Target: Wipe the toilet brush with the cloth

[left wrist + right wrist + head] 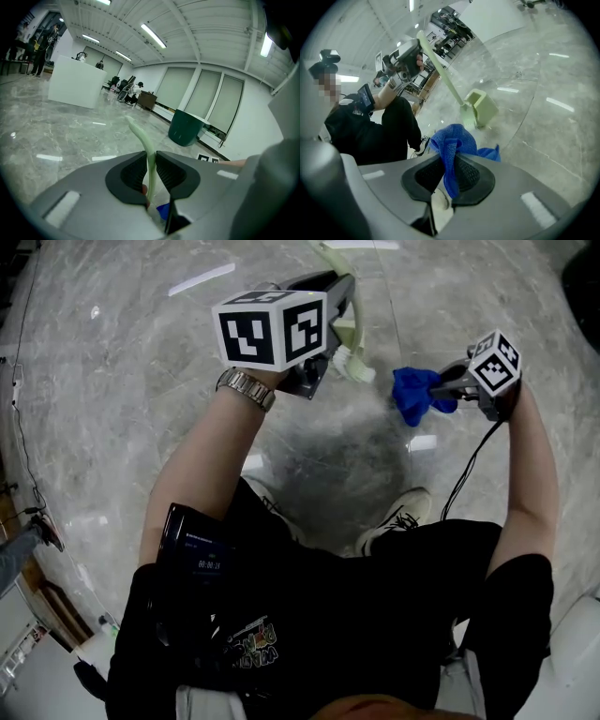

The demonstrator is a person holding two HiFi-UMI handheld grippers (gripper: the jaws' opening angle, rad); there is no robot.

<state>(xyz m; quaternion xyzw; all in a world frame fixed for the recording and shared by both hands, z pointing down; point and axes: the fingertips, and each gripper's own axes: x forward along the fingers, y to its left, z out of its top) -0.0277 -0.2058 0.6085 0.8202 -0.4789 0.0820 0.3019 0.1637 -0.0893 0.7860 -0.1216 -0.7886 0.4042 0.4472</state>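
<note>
My left gripper [151, 172] pinches the pale green plastic toilet brush [141, 136] by its thin handle, where it looks light and stiff, and my right gripper [451, 176] pinches the soft blue cloth [417, 395] at the head view's upper right.

Toilet brush [480, 108]: pale green, with a long thin handle and a blocky head. The handle is pinched between the jaws of the left gripper [151, 169]. The brush is in the air above the floor, slanting down to its head. Cloth [451, 140]: bright blue, textured weave, bunched up. One fold is clamped in the jaws of the right gripper [451, 174] and the rest spills out in front. The cloth is near the brush head, with a small gap in the head view.
</note>
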